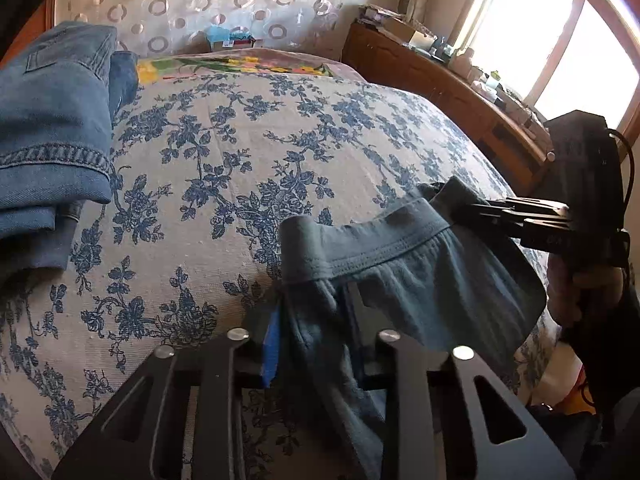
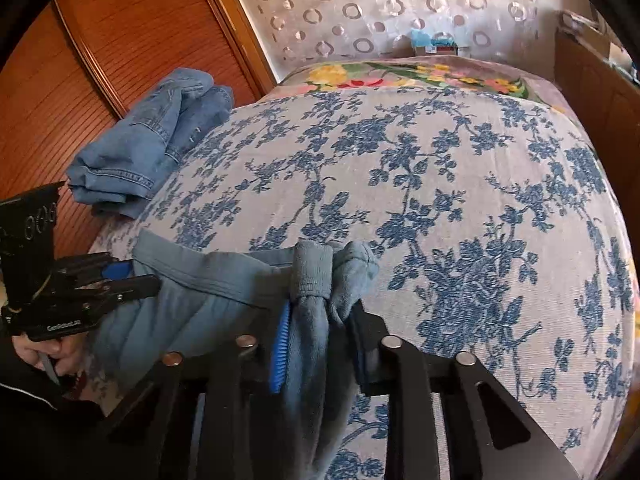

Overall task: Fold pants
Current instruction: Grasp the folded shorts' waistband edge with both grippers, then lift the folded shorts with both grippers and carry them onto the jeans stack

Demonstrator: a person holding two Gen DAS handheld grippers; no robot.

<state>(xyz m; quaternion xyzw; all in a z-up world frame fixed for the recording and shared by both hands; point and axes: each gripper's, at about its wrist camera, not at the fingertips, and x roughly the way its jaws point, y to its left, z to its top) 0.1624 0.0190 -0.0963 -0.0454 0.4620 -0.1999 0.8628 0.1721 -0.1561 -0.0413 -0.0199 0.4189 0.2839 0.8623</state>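
Over the near edge of the bed I hold the grey-blue pants by their waistband, one corner in each claw. My left claw is pinching the left end of the band, the cloth bunched between the blue pad and the far finger. My right claw is pressed shut on the other end, where the band twists into a knot of fabric above the fingers. No earlier view is given, so I tell only how the grip stands.

Much is hidden. Below my fingers the pants drop out of sight, so I cannot tell how the legs hang or whether they touch the bed. Seen from the left wrist, the right claw's fingertips are buried in a fold of the band; my right hand shows only in part behind the black body. Seen from the right wrist, my left hand is half covered by a dark sleeve, and the pants' left end hides the fingertips of the left claw.

Across the flowered bedspread the middle lies open and flat. Folded jeans sit at the far left edge, beside the wooden wardrobe door, well apart from the pants. A flowered blanket lies at the head. A cluttered wooden sideboard runs along the right side under the bright window.
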